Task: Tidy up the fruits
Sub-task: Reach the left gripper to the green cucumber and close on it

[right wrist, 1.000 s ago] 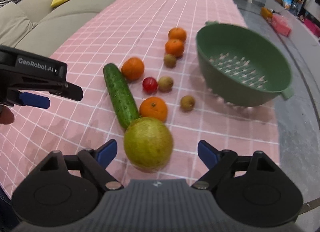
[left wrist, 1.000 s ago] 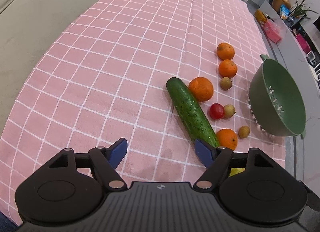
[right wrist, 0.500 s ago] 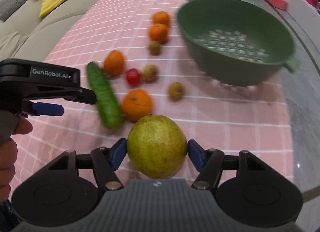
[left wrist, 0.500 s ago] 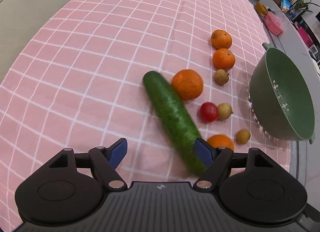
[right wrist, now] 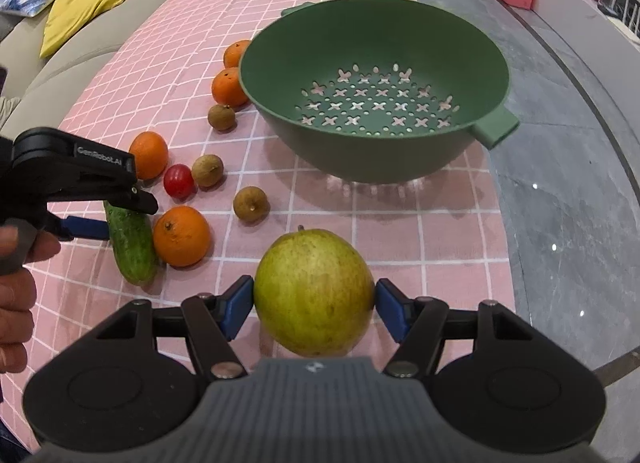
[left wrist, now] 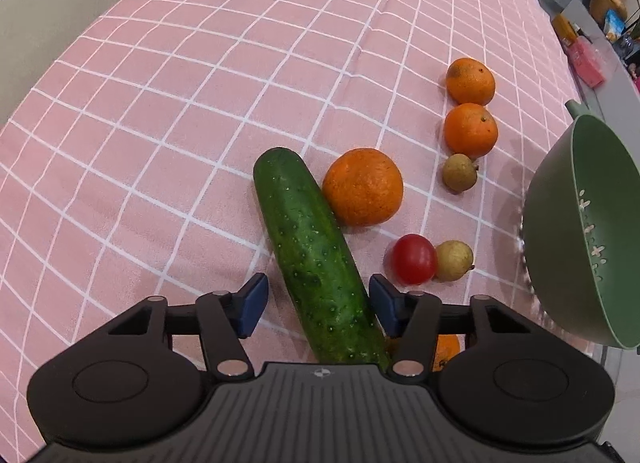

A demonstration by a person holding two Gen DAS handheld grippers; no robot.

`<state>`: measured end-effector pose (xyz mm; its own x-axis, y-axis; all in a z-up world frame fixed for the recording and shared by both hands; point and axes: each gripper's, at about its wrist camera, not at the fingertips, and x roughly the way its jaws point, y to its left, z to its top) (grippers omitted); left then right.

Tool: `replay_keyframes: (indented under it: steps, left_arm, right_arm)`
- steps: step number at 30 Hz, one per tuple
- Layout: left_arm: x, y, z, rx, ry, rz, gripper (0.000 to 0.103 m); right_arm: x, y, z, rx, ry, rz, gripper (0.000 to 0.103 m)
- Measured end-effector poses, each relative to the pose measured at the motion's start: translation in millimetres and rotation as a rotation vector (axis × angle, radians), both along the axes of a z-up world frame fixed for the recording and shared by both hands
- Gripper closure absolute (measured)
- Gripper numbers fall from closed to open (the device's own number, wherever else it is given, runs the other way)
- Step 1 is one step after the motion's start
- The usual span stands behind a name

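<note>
Right up close, the right hand-held gripper point(right wrist: 314, 305) is clamping its blue pads point(right wrist: 237, 305) on both flanks of a big round yellow-green apple-like fruit point(right wrist: 314, 297), holding it clear above the desk under its pink cloth with a white grid point(left wrist: 192, 103). Over on the left, the left hand-held gripper point(left wrist: 314, 297) is closing its jaws around the near part of a long dark green bumpy cucumber point(left wrist: 308, 247); the cucumber is lying on the cloth between the blue pads, and there is a gap on the left side, while on the right side I cannot tell whether the pad is touching. A person's hand point(right wrist: 18, 287) is squeezing that gripper's grip at the left edge of the right view. Just beside the cucumber's near end a small orange mandarin point(right wrist: 182, 236) is sitting; a little further, a small red cherry tomato point(left wrist: 414, 259) is touching a small round tan fruit point(left wrist: 454, 261). A larger orange point(left wrist: 363, 186) is resting against the cucumber's far half. Beyond, another tan fruit point(left wrist: 460, 172) and two more mandarins point(left wrist: 471, 130) are lining up toward the far side. To the right, an empty green plastic colander with cross-shaped holes point(right wrist: 280, 95) is standing on the cloth, well apart from both grippers.
</note>
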<state>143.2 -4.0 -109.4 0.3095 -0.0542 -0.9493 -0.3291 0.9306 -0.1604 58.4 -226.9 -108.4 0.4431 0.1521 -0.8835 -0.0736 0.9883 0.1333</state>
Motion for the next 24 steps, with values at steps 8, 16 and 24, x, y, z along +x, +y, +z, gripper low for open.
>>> replay_keyframes:
  steps: [8, 16, 24]
  left_arm:
    - [-6.7, 0.3, 0.6, -0.021, -0.039, -0.033, 0.053]
    - [-24.6, 28.0, 1.6, -0.089, -0.017, -0.055, 0.056]
    - [-49.0, 61.7, 9.8, -0.097, -0.036, -0.074, 0.059]
  right_arm:
    - [8.5, 0.5, 2.9, -0.013, 0.000, 0.018, 0.039]
    - [4.8, 8.0, 30.4, -0.010, -0.133, 0.048, 0.038]
    - [4.8, 64.5, 28.5, -0.005, -0.167, 0.219, 0.041]
